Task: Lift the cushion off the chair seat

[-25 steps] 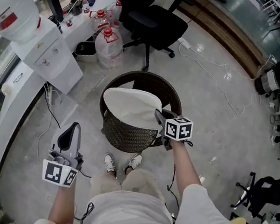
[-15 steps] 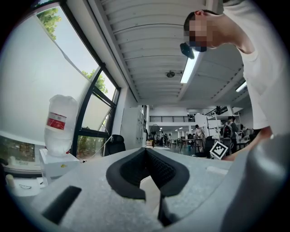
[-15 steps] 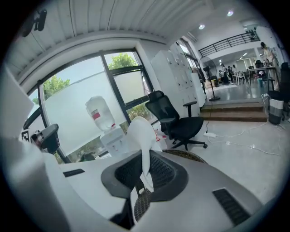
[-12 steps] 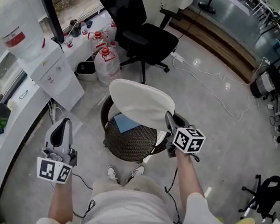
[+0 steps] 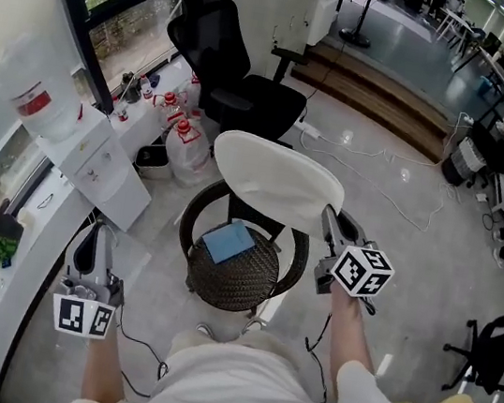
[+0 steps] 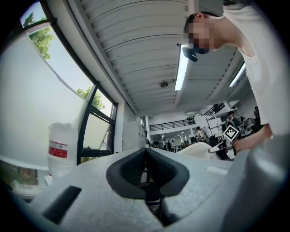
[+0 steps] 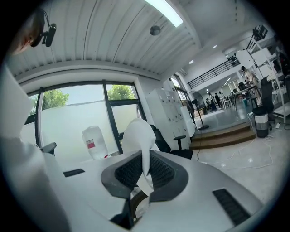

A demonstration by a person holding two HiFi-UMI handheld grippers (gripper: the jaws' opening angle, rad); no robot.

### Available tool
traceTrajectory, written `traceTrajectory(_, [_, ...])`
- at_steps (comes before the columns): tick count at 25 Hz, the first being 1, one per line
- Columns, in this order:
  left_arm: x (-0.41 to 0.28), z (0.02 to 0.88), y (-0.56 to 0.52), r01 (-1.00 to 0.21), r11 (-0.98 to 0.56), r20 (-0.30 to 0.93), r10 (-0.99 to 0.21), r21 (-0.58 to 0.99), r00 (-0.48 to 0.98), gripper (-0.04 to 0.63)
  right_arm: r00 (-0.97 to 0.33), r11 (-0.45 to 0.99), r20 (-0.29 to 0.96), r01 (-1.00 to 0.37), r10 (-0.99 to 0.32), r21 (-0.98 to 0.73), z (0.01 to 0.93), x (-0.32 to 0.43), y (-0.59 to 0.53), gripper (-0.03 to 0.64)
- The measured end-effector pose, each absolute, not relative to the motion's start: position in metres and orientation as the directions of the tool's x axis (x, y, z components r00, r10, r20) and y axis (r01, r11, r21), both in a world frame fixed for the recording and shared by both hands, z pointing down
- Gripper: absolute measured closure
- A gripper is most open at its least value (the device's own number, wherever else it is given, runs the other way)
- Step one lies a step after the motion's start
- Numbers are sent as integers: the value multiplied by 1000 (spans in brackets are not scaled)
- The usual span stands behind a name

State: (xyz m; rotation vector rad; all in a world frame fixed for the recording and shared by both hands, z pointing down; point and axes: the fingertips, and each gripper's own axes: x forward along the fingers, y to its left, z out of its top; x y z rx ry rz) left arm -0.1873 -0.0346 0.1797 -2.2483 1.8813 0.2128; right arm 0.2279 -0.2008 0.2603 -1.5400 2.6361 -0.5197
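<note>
Two grippers are in view. The left gripper [image 5: 87,241] has its jaws together, empty, held low at the person's side. The right gripper [image 5: 330,220] is pinched tight on the edge of the cushion [image 5: 274,179], which hangs clear above the wicker chair seat [image 5: 241,280]. The lift appears essentially complete. The next move likely calls for a firm pinch while carrying the cushion aside.

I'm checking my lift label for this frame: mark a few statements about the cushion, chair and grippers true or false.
1. The right gripper is shut on the cushion. True.
2. The cushion lies on the chair seat. False: it is held up off the seat.
3. A flat blue thing lies on the seat. True.
4. The left gripper grips the cushion too. False: it is shut on nothing, off to the side of the chair.
</note>
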Motion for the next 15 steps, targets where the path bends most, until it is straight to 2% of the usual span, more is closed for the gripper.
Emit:
traceTrajectory(9, [-215,162,-16,-994,-89,-289,-952,-58,102,578,-423,406,27,-883,-906,-236,201,271,-170,581])
traceTrajectory(15, [-231,157,-1,-999,-37,-308,-950,-31,45,578,-355,348,3,-919,-935,-186,177,286,-150,581])
